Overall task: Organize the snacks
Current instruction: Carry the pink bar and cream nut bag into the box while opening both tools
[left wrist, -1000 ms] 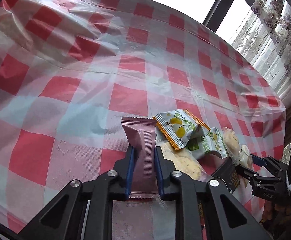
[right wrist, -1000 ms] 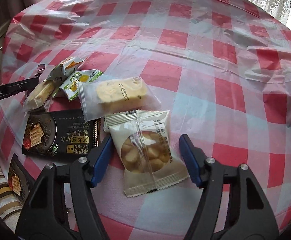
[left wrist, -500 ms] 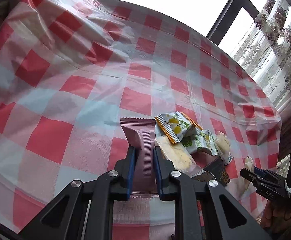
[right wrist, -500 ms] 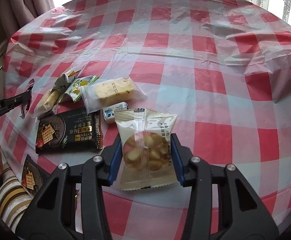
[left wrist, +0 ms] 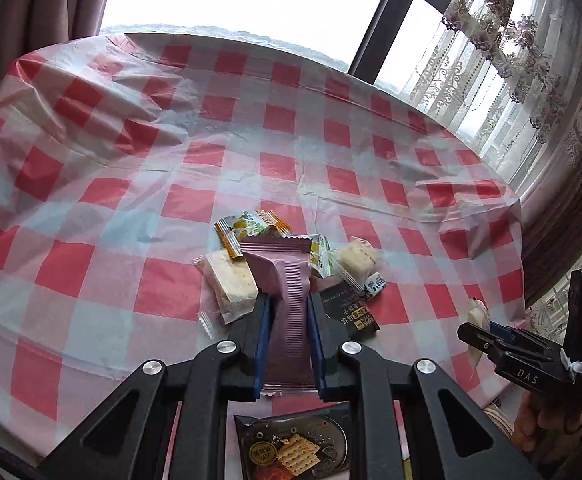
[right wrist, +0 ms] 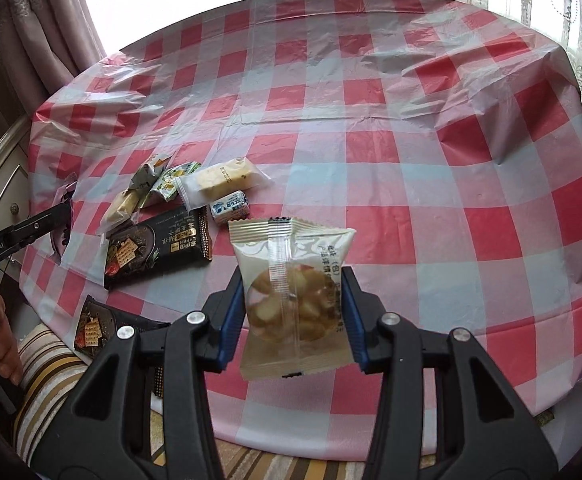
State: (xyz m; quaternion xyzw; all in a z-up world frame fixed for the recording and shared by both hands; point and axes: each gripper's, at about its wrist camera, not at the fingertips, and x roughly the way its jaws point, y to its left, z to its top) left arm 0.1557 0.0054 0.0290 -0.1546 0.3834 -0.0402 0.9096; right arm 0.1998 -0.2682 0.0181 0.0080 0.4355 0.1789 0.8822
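By a bright window, the checked tablecloth (right wrist: 371, 152) bears a snack pile (right wrist: 163, 216). Left of the pile, the left gripper (left wrist: 289, 340) pinches a pink wrapper (left wrist: 287, 312); right of it, the right gripper (right wrist: 294, 320) clamps a biscuit bag (right wrist: 291, 292), lifted. Most snacks remain unsorted.

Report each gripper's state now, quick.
Left gripper: shut on the pink wrapper.
Right gripper: closed on the clear biscuit bag, lifted off the table.
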